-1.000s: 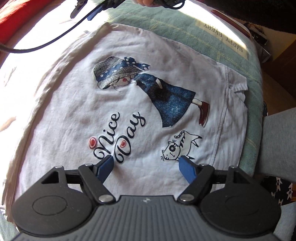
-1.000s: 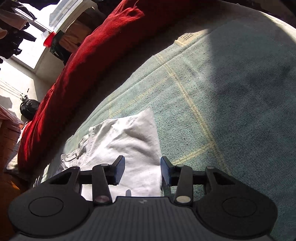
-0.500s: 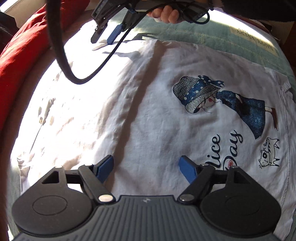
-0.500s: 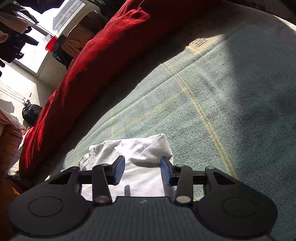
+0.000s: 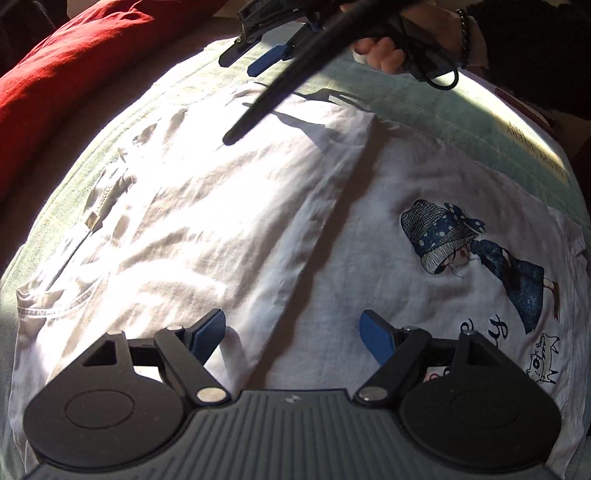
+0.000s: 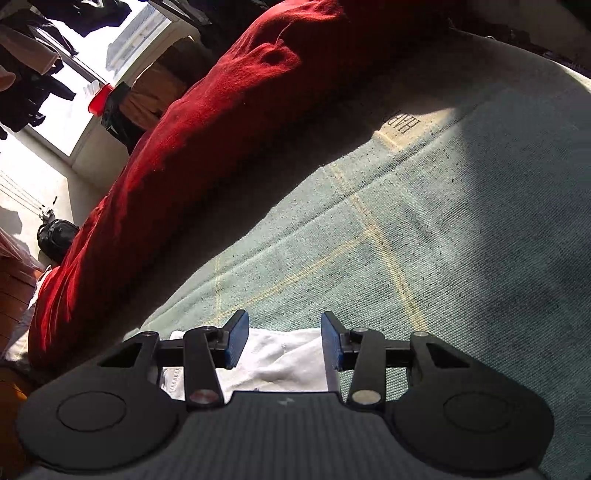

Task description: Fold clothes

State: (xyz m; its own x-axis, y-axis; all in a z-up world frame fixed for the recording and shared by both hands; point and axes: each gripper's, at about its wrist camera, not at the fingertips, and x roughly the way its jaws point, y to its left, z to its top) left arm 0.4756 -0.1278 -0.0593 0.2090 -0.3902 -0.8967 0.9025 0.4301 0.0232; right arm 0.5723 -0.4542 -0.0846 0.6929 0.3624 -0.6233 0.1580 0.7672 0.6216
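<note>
A white printed T-shirt lies flat on a green blanket, just under the left gripper, whose jaws are spread and empty. The right gripper, half spread over the shirt's far edge, holds nothing. A pinch taking only the folded top layer could undo the fold.

claws: black, blue pads | wrist: bead bracelet, dark sleeve

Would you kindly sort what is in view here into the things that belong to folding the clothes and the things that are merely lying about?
Belongs to the job:
- white printed T-shirt, partly folded over
- left tool, open above it
- right tool, open at the shirt's far edge

Just lying about:
- red blanket
- green bedspread under the shirt
- black bag
</note>
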